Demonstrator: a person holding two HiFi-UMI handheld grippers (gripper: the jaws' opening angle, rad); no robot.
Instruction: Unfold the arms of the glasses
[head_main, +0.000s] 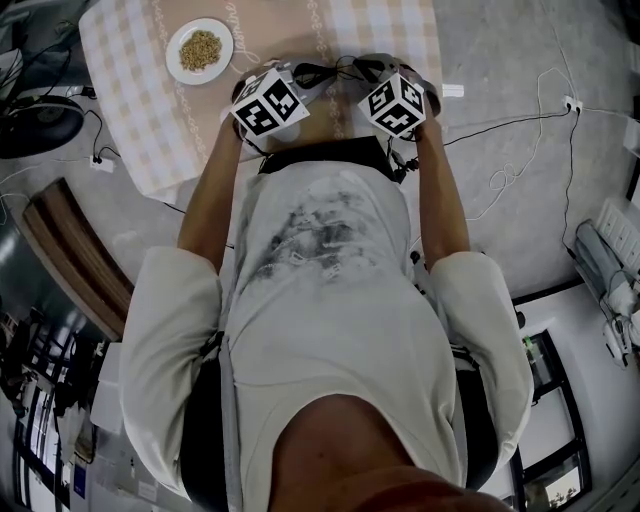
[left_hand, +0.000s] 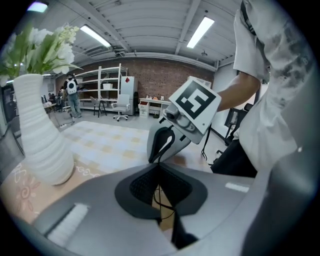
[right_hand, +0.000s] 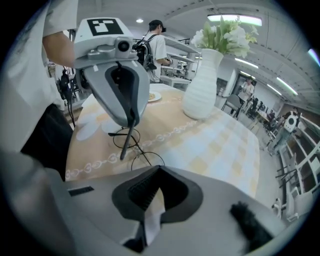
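Wire glasses (right_hand: 126, 142) are held by one arm in the closed left tongs (right_hand: 131, 120), over the counter (right_hand: 215, 145); right tongs (left_hand: 157, 157) are closed.

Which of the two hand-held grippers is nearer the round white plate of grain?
The left hand-held gripper: the round white plate of grain lies close beside it, while the right hand-held gripper sits farther away.

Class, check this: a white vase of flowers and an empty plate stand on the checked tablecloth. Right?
No. The plate is not empty: the head view shows brownish grains heaped on it. The white vase of flowers does stand on the tablecloth.
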